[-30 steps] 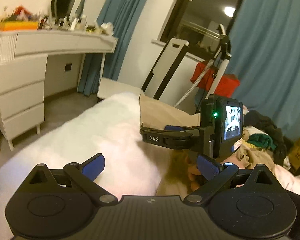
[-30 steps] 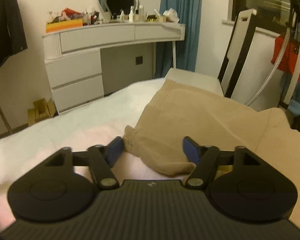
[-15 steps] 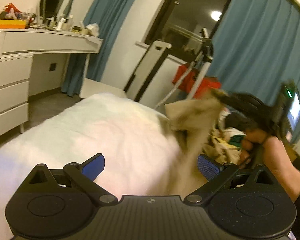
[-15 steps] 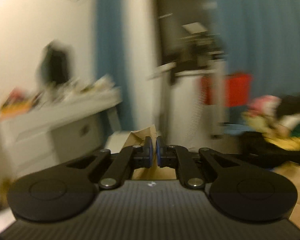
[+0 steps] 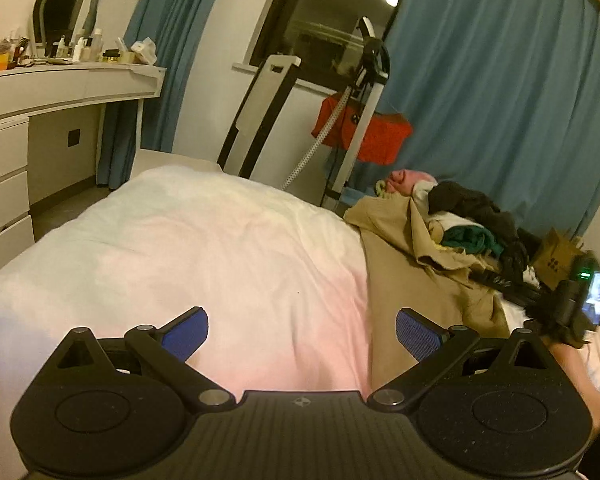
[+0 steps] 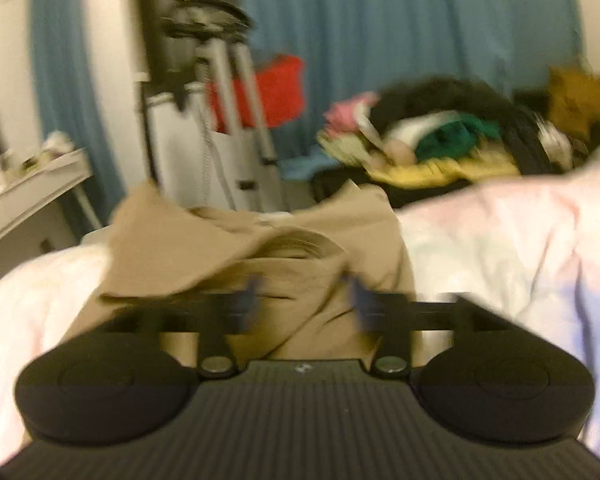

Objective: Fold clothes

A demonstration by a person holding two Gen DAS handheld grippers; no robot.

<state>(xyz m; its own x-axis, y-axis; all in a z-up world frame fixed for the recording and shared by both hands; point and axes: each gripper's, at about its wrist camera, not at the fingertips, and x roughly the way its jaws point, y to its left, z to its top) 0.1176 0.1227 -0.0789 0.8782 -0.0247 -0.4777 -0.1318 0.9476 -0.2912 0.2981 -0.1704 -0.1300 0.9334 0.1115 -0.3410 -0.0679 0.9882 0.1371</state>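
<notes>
though blurred, right hand-held gripper (image 6: pixel 304 300) opening, tan garment (image 6: pixel 320 240) beneath

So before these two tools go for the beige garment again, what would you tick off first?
1. Right tool let go: ok. Its jaws have just been opening and stand apart above the beige garment, not pressing it.
2. Left tool free: ok, open with nothing between the pads.
3. Garment lying flat: not ok, it lies bunched and creased at the edge of the white bed cover.
4. Room on the cover for folding: ok, a wide bare stretch shows.
5. Garment clear of the clothes pile: not ok, its far end lies against the pile.
6. Right view sharp: not ok, blurred.
</notes>
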